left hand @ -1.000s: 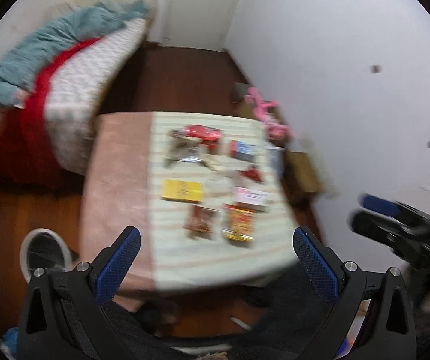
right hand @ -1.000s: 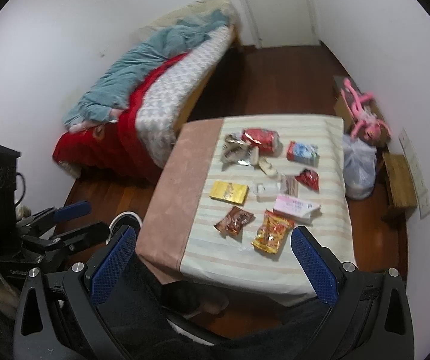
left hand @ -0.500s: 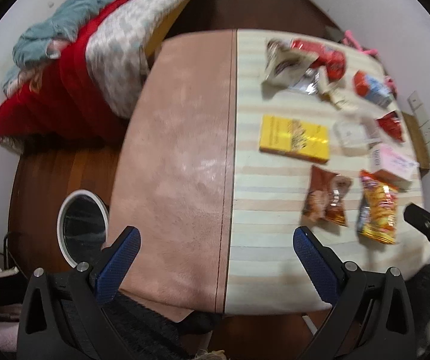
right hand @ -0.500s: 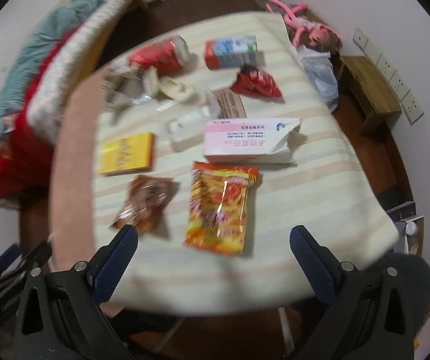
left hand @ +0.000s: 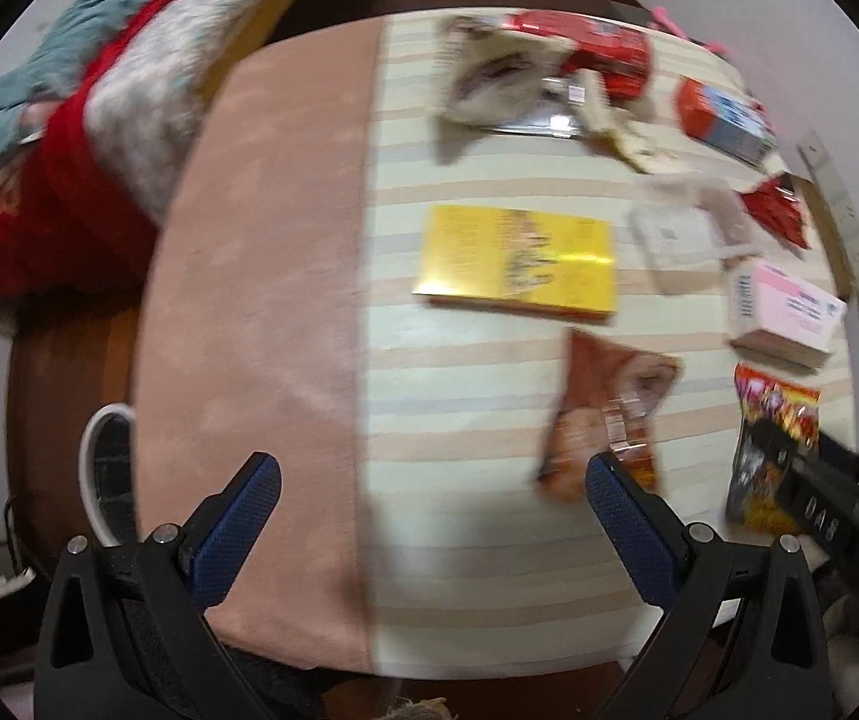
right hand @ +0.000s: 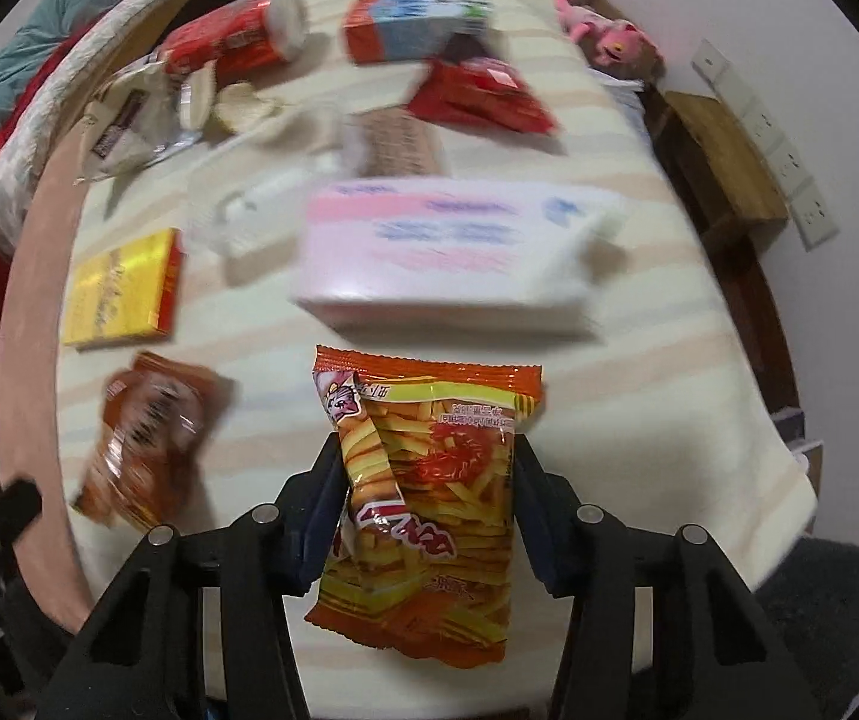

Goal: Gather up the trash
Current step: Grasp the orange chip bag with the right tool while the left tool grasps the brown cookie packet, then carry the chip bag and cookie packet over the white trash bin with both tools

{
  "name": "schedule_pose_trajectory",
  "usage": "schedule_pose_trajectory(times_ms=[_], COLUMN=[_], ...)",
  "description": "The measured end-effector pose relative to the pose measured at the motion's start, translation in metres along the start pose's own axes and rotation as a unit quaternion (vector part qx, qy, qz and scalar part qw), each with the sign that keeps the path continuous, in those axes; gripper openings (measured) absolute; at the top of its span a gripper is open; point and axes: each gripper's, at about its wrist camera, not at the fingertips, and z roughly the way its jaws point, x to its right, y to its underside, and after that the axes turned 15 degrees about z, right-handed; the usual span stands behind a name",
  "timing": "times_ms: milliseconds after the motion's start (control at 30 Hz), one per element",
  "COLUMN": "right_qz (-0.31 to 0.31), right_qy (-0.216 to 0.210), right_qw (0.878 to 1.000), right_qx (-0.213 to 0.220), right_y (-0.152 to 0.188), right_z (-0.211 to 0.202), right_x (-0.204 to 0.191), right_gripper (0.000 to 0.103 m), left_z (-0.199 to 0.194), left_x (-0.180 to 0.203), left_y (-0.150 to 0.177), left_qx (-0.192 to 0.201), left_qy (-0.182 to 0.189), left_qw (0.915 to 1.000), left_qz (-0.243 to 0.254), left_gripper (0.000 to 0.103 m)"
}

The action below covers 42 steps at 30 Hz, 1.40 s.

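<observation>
Right now our right tongs (right hand: 423, 468) pinch the orange fries packet (right hand: 429, 480) lying at the surface's (right hand: 639, 420) near edge; slick film could slide free or crumple. Our left tongs (left hand: 429, 498), spread wide and empty, hover beside the brown snack packet (left hand: 603, 414).

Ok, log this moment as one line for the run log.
phase: first pickup | right gripper: closing around chip bag on table | left gripper: open, empty, above table | brown packet: untouched
</observation>
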Motion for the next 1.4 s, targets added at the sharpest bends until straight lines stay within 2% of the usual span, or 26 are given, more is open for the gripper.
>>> schedule_pose_trajectory(times_ms=[67,167,267,300,333,367,433,500,567,600,733,800,1100,1233,1400], right_qz=[0.012,0.023,0.023,0.02,0.018,0.017,0.011,0.008,0.002,0.001,-0.003,-0.004,-0.013,-0.023,-0.033], right_qy=[0.002,-0.021,-0.03,-0.028,-0.027,-0.027,-0.022,-0.019,-0.011,-0.009,-0.002,-0.004,-0.015,-0.025,-0.044], right_qw=[1.0,0.999,0.999,0.999,0.999,0.999,1.0,1.0,1.0,1.0,1.0,1.0,0.999,0.998,0.996], right_qx=[-0.003,-0.005,-0.008,-0.007,-0.006,-0.003,-0.001,0.001,0.005,0.006,0.011,0.013,0.028,0.046,0.072], right_y=[-0.001,0.0,-0.002,-0.003,-0.003,-0.001,0.004,0.006,0.009,0.011,0.016,0.018,0.027,0.029,0.032], right_z=[0.0,-0.003,-0.003,-0.002,-0.002,-0.002,-0.005,-0.006,-0.006,-0.008,-0.011,-0.013,-0.03,-0.052,-0.087], right_x=[0.018,0.038,0.04,0.041,0.041,0.041,0.037,0.037,0.033,0.031,0.029,0.03,0.034,0.031,0.023], right_gripper=[0.054,0.054,0.055,0.055,0.055,0.055,0.055,0.055,0.055,0.055,0.051,0.048,0.046,0.046,0.046], left_z=[0.007,0.024,0.044,0.049,0.054,0.054,0.048,0.044,0.038,0.035,0.023,0.02,-0.025,-0.055,-0.09], left_x=[0.011,0.03,0.044,0.048,0.051,0.052,0.058,0.061,0.065,0.067,0.08,0.083,0.086,0.09,0.072], left_y=[-0.008,-0.019,-0.027,-0.029,-0.031,-0.031,-0.033,-0.032,-0.032,-0.031,-0.028,-0.027,-0.02,-0.014,-0.001], left_qx=[-0.007,-0.027,-0.047,-0.053,-0.054,-0.053,-0.035,-0.03,-0.021,-0.018,-0.012,-0.008,0.032,0.063,0.105], left_qy=[0.019,0.053,0.066,0.067,0.065,0.06,0.056,0.054,0.051,0.049,0.035,0.031,0.003,-0.006,-0.009], left_qw=[0.9997,0.9978,0.9955,0.9949,0.9947,0.9951,0.9962,0.9967,0.9971,0.9972,0.9976,0.9977,0.998,0.9968,0.9938], left_qz=[0.011,0.028,0.048,0.054,0.058,0.058,0.056,0.054,0.052,0.054,0.059,0.059,0.054,0.049,0.035], left_gripper=[0.103,0.103,0.102,0.098,0.089,0.089,0.078,0.072,0.059,0.047,0.036,0.035,0.035,0.035,0.035])
